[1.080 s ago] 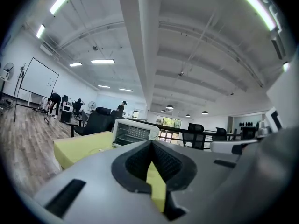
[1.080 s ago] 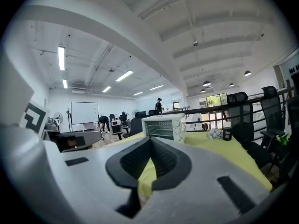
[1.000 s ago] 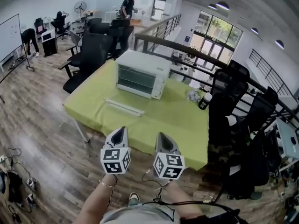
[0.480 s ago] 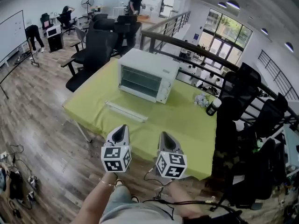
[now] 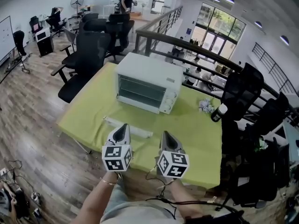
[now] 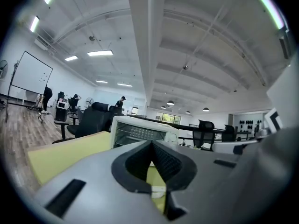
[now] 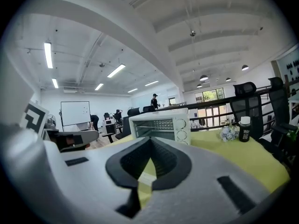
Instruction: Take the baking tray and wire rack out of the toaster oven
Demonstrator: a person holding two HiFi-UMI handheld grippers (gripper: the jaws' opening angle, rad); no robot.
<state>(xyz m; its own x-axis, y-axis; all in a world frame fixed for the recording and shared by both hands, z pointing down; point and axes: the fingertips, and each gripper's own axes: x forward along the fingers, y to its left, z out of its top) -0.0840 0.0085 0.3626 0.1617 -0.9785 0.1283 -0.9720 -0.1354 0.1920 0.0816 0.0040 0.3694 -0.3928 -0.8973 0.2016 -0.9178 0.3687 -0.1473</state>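
Right now both tools are held side by side, their tips over the near edge of the table (image 5: pixel 88 107), which is covered with a yellow-green cloth. The left gripper (image 5: pixel 122 126) has its jaws fully closed. In the left gripper view (image 6: pixel 150 147) the 2 dark pads meet at the tip and nothing is caught between them. The right gripper (image 5: pixel 167 134) is the same: in its own view (image 7: pixel 150 143) the pads are pressed together on nothing.

The toaster oven (image 5: pixel 147 83) – white, boxy, with knobs down the right side of its front – stands on the table toward the far edge, well apart from both tools and facing them. Its glass door is shut. Behind the glass a few level lines show in the gripper views (image 6: pixel 140 132) (image 7: pixel 161 124), too small to tell baking tray from wire rack.

Between the oven and the grippers a long white strip (image 5: pixel 140 131) lies flat on the cloth; the left gripper's tip overlaps one part of it in the head view. To the right of the oven sit a crumpled pale bundle (image 5: pixel 205 105) and, just beside it, a black bottle (image 5: pixel 217 112) with a white cap. Black office chairs (image 5: pixel 91 55) stand by the table's left side, and a dark railing (image 5: pixel 196 48) runs behind it.
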